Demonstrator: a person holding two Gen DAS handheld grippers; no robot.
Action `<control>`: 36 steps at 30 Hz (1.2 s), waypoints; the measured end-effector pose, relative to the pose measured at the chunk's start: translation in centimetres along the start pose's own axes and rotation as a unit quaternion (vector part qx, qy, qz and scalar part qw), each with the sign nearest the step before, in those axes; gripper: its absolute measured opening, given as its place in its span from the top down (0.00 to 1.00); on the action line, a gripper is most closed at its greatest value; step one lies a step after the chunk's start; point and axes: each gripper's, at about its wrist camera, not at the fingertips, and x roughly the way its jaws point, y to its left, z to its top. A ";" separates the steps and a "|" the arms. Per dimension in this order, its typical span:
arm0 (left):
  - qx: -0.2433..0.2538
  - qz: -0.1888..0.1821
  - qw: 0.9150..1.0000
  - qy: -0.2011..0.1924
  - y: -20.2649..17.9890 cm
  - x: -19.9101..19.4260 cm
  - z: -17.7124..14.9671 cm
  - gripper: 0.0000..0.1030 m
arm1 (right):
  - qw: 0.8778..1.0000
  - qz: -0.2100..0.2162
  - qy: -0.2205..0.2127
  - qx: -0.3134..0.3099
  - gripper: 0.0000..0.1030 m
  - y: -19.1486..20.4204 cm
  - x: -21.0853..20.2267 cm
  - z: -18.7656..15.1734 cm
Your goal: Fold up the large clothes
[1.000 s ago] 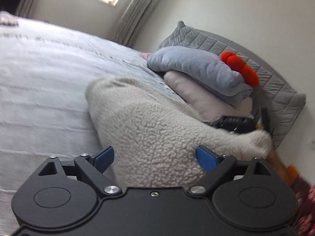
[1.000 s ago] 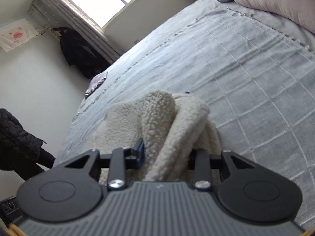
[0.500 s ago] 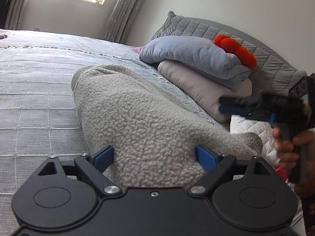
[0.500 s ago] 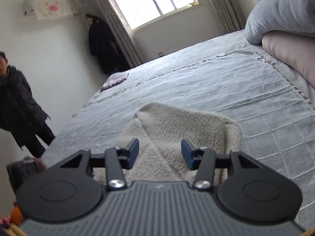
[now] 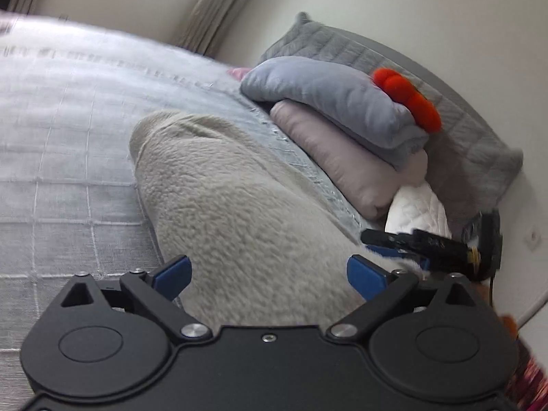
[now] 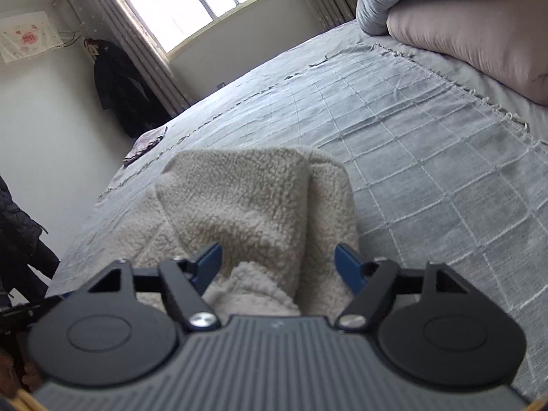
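Fleece garment [image 5: 239, 205] lies folded on the bed [image 5: 51, 137], straight ahead of both grippers, its near end running under and between their fingers.

Left hand-held gripper [image 5: 267, 272]: jaws wide, have just opened a little further, fleece between the blue pads but not pressed. Risk: the pile is thick and springy, so a shallow closure here probably takes only the top layer and peels the fold open on the lift.

Right hand-held gripper [image 6: 277, 260]: jaws wide, have just been opening, folded flap [image 6: 239, 202] ahead between them, no pinch. Risk: released flap may spring back or slide off the lower layer, since nothing pins it. Flap edge also sits skewed against the layer to its right, so the next fold likely stacks crooked. In the left wrist view the right hand-held gripper's tips sit close to the fleece's right corner; a snag on withdrawal looks possible.

Versus a second ago: right jaws were clamped on a bunched ridge of fleece, and that ridge now lies flat as a flap. Right view now takes in more window and wall. Left view is much the same.
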 end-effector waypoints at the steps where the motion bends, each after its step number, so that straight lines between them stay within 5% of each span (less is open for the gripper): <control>1: -0.024 -0.002 1.000 0.005 0.8 0.7 0.5 0.05 | 1.000 0.000 0.007 0.005 0.17 -0.2 0.4 0.6; 7: -0.145 -0.036 0.988 0.038 4.0 5.2 0.8 0.00 | 0.993 0.011 0.089 0.074 0.17 -3.7 4.6 1.1; 11: -0.153 -0.042 0.987 0.022 4.2 5.4 0.5 0.01 | 0.982 0.070 0.110 0.139 0.18 -6.1 7.0 -0.6; 16: -0.138 -0.034 0.990 -0.010 3.4 4.3 0.1 0.19 | 0.974 0.103 0.112 0.169 0.23 -6.7 7.8 -1.6; 22: -0.098 -0.021 0.994 -0.041 3.5 0.8 1.0 0.25 | 0.982 0.105 0.101 0.119 0.27 -2.2 7.5 -1.7; 27: -0.070 0.042 0.992 -0.095 6.7 -5.3 3.9 0.24 | 0.979 0.139 0.123 0.082 0.29 5.7 11.7 -2.4; 32: -0.052 0.140 0.985 -0.083 11.3 -8.6 4.9 0.27 | 0.982 0.136 0.131 0.028 0.29 12.5 15.6 -3.3; 36: -0.014 0.136 0.986 -0.091 10.6 -10.6 4.8 0.27 | 0.980 0.147 0.131 -0.002 0.25 14.0 14.3 -2.7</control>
